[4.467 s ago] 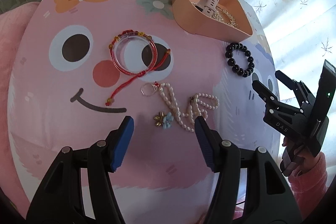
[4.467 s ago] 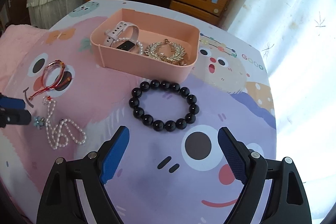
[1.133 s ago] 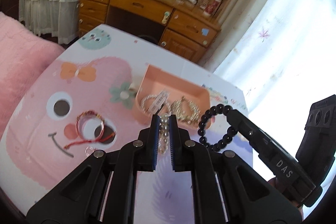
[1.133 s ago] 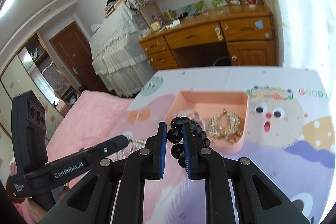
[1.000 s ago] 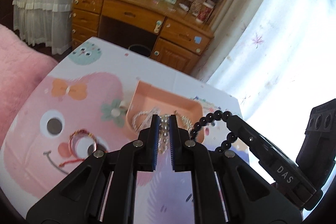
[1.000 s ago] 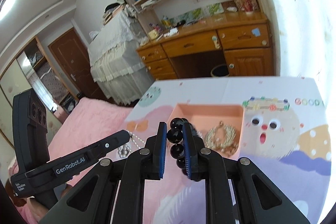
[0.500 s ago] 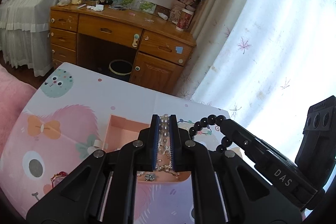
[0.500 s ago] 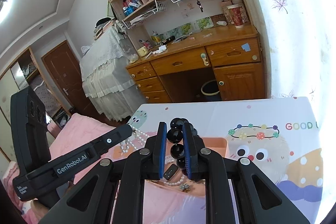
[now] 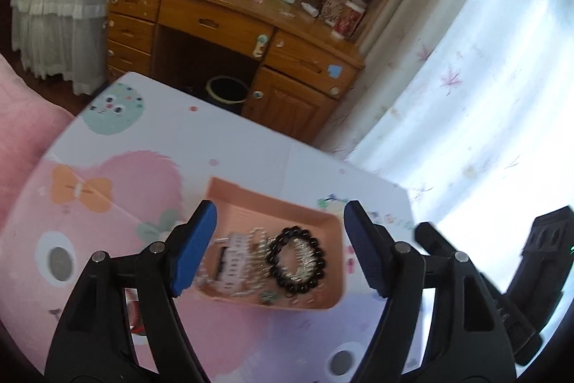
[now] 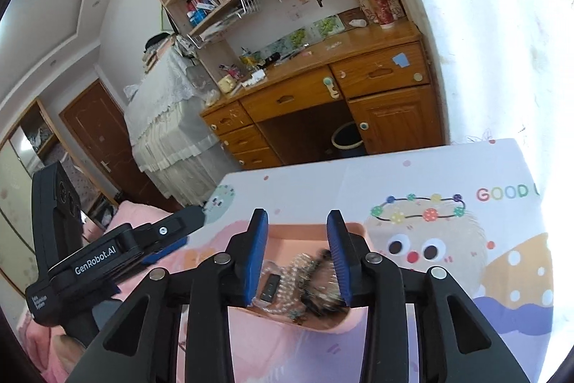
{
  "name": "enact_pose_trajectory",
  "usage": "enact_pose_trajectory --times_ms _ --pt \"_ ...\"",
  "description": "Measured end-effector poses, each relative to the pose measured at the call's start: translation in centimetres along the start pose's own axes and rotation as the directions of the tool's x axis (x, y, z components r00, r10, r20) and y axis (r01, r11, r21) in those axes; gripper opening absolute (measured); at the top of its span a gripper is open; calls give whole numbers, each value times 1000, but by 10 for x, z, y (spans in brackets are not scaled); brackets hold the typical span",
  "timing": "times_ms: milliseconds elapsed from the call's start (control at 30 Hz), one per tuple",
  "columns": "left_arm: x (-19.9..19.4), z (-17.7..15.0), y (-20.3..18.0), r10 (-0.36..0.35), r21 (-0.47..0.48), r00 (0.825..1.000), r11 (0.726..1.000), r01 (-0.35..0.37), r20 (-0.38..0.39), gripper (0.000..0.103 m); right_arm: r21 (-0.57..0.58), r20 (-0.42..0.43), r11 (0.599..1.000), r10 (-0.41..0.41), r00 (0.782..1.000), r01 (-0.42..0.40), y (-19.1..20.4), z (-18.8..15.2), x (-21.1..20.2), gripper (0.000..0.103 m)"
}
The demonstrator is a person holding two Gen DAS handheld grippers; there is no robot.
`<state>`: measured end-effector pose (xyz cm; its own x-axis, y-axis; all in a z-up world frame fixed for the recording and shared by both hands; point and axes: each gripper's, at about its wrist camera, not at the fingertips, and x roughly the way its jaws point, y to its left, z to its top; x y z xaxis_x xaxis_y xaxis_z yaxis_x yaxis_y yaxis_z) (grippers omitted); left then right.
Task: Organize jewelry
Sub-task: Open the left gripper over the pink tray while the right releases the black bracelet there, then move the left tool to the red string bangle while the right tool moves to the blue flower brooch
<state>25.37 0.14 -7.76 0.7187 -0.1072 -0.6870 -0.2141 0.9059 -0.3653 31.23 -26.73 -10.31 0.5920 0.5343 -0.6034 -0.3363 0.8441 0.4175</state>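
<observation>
A peach tray [image 9: 272,209] stands on the cartoon-print table. In it lie the black bead bracelet [image 9: 297,263], the pearl necklace [image 9: 255,270], a white watch [image 9: 233,259] and gold jewelry. My left gripper [image 9: 280,252] is open and empty, held above the tray. My right gripper [image 10: 297,257] is open and empty, also above the tray [image 10: 283,228]; the bracelet [image 10: 319,297] shows blurred below it. The left gripper body [image 10: 118,253] shows in the right wrist view, the right gripper body [image 9: 531,279] in the left wrist view.
A red cord bracelet [image 9: 134,311] lies on the table left of the tray, partly hidden by my left finger. A wooden desk [image 9: 229,27] with drawers stands beyond the table's far edge. A pink bed lies left, a curtained window right.
Both grippers opened above the tray. The pearl necklace dropped from the left one and the black bead bracelet from the right one; both now lie in the tray.
</observation>
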Motion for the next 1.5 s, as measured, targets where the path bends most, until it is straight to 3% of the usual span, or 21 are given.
enact_pose_trajectory --times_ms 100,233,300,433,533,667,800,1033,1267,1400,1500 --pt "-6 -6 12 71 31 997 997 -71 -13 71 2 -23 1000 -22 1000 22 -9 -7 -2 36" --pt "-17 -17 32 113 30 992 993 -111 -50 71 11 -76 998 -59 995 60 -20 -20 -3 42" --pt "-23 -25 42 125 16 990 992 -124 -64 71 -15 -112 996 -91 989 90 -20 -29 -3 59" --pt "-30 -45 68 120 -44 986 991 -126 -119 72 -68 -174 990 -131 976 121 -13 -52 -2 68" --pt "-33 -60 88 128 -84 979 986 -143 -158 72 -40 -234 985 -175 956 171 -7 -69 5 86" --pt "-38 -78 112 136 -94 970 983 -157 -200 75 120 -318 978 -127 940 173 -6 -95 13 88" --pt "-42 -87 135 154 -56 958 984 -172 -242 76 360 -376 912 -52 925 198 -12 -129 23 88" --pt "-46 -87 168 125 29 937 992 -122 -325 79 462 -462 828 -81 883 318 14 -181 32 88" --pt "-24 -76 186 88 143 888 989 -26 -451 79 546 -455 750 -108 884 373 63 -224 28 88" --pt "-2 -66 191 28 152 838 986 66 -545 79 580 -414 703 -181 892 412 98 -247 24 88" --pt "12 -60 191 -15 131 799 985 117 -601 79 574 -383 699 -231 895 426 128 -257 26 87"
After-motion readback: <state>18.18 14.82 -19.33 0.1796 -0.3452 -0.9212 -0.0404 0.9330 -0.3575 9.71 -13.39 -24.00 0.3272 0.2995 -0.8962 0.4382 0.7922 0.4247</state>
